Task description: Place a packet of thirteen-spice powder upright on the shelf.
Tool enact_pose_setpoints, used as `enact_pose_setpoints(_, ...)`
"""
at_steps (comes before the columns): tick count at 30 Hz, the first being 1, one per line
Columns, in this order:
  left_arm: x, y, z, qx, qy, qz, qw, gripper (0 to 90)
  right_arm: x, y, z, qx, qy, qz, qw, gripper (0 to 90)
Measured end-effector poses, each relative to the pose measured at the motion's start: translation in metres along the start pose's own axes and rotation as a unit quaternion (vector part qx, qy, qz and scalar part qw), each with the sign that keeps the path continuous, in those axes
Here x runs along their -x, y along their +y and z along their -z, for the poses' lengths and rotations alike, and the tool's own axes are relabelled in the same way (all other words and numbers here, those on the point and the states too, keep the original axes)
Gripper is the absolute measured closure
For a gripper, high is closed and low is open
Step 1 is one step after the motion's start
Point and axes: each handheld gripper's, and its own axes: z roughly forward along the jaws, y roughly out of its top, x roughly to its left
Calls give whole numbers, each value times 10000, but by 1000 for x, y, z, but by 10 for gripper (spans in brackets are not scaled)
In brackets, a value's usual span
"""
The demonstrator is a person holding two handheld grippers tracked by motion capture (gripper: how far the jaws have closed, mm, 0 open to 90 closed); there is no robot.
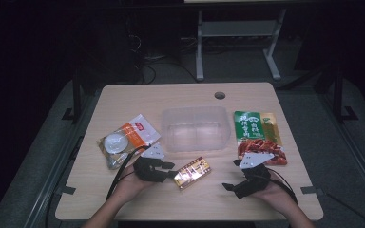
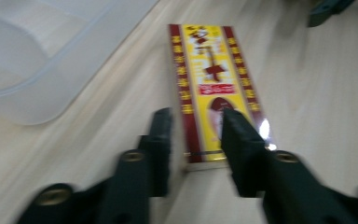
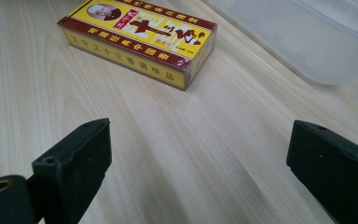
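Note:
A yellow and dark red box (image 1: pixel 193 172) lies flat on the wooden table near the front, also seen in the left gripper view (image 2: pixel 214 79) and the right gripper view (image 3: pixel 140 37). My left gripper (image 1: pixel 171 170) sits at the box's near end, jaws partly open (image 2: pixel 193 116). One jaw stands beside the box's edge with a gap and the other hangs over its top, so nothing is clamped. My right gripper (image 1: pixel 232 174) rests to the right of the box, open wide (image 3: pixel 198 135) over bare wood.
A clear plastic container (image 1: pixel 195 110) stands behind the box at mid-table. A green and red food pack (image 1: pixel 259 135) lies right of it. An orange and white packet (image 1: pixel 126 140) lies left of it. A round hole (image 1: pixel 220 95) is near the table's far edge.

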Motion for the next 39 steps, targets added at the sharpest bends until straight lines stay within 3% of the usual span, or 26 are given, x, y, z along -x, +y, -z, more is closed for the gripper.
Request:
enact_pose_setpoints(4,18,-1,-3,-27,122,20,9999,368,0,1,0,2,1,-19,10000,61)
enact_pose_setpoints(9,29,0,-16,-227,389,-66,9990,273,0,1,-1,2,-24,6,10000,61)
enact_pose_setpoints(18,30,-3,-35,-474,538,-92,9974,255,0,1,-2,-11,-26,-5,10000,61)
enact_pose_setpoints(39,31,-4,-42,-677,636,-154,9956,309,0,1,-2,-27,-31,9,10000,61)
